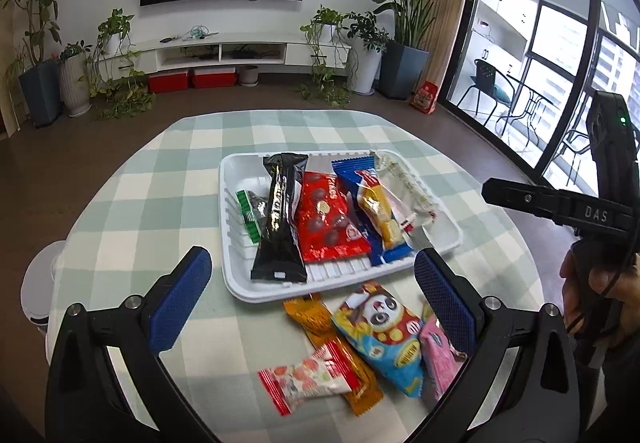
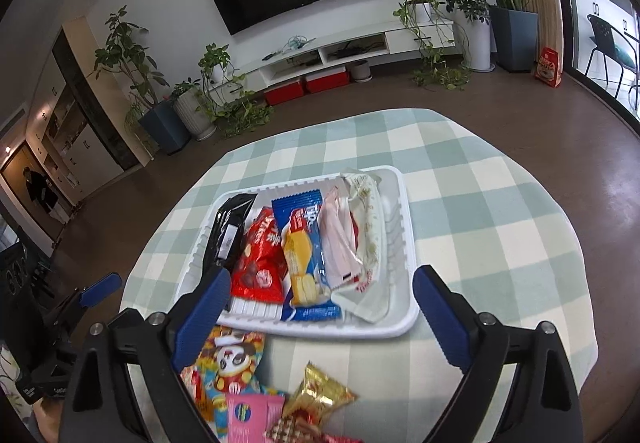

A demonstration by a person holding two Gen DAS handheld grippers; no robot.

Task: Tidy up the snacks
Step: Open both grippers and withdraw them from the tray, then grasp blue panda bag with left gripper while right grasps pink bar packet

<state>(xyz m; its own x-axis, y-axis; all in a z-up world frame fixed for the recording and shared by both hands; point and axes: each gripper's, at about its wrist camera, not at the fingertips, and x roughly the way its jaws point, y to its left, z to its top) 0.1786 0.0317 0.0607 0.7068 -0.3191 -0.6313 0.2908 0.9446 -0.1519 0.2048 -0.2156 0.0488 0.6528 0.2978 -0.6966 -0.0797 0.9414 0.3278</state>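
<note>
Covering the round table, the green-and-white checked cloth [image 1: 132,179] carries everything you are sorting. Your white tray [image 1: 440,243] sits mid-table and holds a row of packets: a black bar [image 1: 280,219], a red chocolate bag [image 1: 326,219], a blue biscuit pack [image 1: 370,211] and a pale wrapper [image 1: 404,187] at the right end, with a small green one [image 1: 248,217] tucked at the left. Loose snacks lie on the cloth just in front of the tray: the panda packet [image 1: 384,331], an orange stick [image 1: 340,347], a pink pack [image 1: 438,363], a red-and-white sweet [image 1: 308,375] and a gold-wrapped piece [image 2: 320,395]. Your left gripper [image 1: 312,299] hangs over that pile, fingers spread and empty. Your right gripper [image 2: 320,319] hangs above the tray's near edge, likewise spread wide, gripping nothing.
</note>
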